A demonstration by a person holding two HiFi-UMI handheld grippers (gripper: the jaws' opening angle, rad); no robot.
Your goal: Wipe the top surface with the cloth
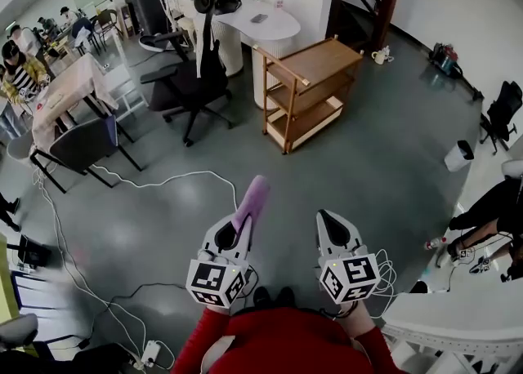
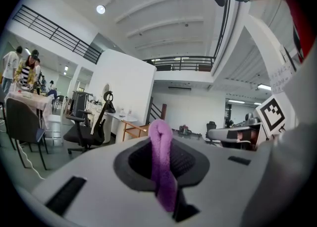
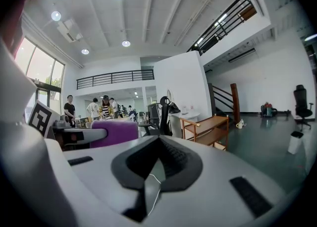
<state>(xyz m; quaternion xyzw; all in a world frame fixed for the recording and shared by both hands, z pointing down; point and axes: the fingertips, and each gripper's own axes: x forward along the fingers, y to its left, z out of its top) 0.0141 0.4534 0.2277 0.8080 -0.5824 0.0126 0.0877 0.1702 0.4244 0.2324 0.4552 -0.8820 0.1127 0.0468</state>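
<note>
A purple cloth (image 1: 252,199) is folded into a strip and sticks out forward from my left gripper (image 1: 239,227), which is shut on it. In the left gripper view the cloth (image 2: 160,144) stands up between the dark pads. My right gripper (image 1: 329,224) is beside it, shut with nothing held. Both hang above the grey floor in front of a red-sleeved person. The wooden three-shelf cart (image 1: 310,91) stands well ahead, its top surface (image 1: 320,58) bare. The cart (image 3: 208,129) and the cloth (image 3: 106,133) also show in the right gripper view.
A black office chair (image 1: 192,78) and a white round table (image 1: 263,25) stand left of and behind the cart. Cables (image 1: 163,180) run over the floor at left. A white bin (image 1: 459,154), a seated person (image 1: 490,213) and a white table edge (image 1: 441,315) are at right.
</note>
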